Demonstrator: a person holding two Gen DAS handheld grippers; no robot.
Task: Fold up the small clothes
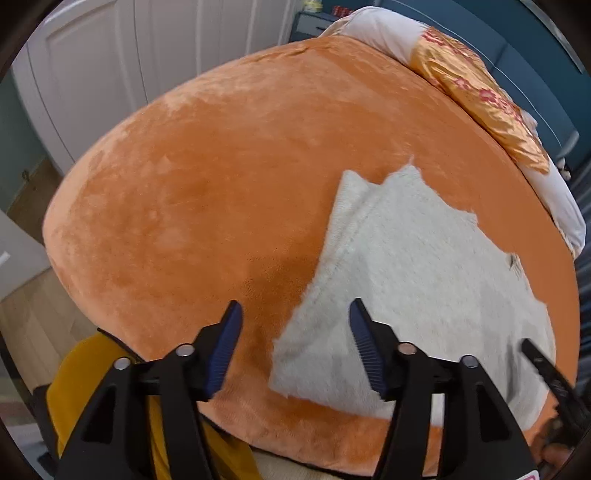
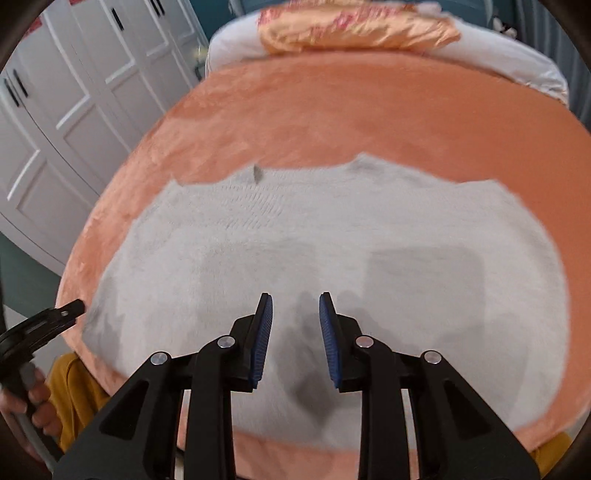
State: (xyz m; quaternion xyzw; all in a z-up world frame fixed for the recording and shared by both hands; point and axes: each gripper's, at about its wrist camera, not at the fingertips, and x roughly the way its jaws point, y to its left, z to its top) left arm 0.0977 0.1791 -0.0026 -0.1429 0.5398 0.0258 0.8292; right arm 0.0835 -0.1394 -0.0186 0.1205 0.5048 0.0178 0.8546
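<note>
A fuzzy white garment (image 1: pixel 406 266) lies flat on the orange plush bed cover (image 1: pixel 221 177). In the right wrist view it (image 2: pixel 295 236) fills the middle of the frame. My left gripper (image 1: pixel 295 314) is open and empty, hovering over the garment's left lower corner. My right gripper (image 2: pixel 295 306) is open and empty, above the garment's near middle, casting a shadow on it. The right gripper's tip shows at the right edge of the left wrist view (image 1: pixel 539 362). The left gripper shows at the left of the right wrist view (image 2: pixel 55 317).
An orange satin pillow (image 2: pixel 358 29) and white bedding (image 1: pixel 376 29) lie at the bed's far end. White wardrobe doors (image 2: pixel 74 110) stand to the left. Yellow clothing of the person (image 1: pixel 92 373) is at the near bed edge.
</note>
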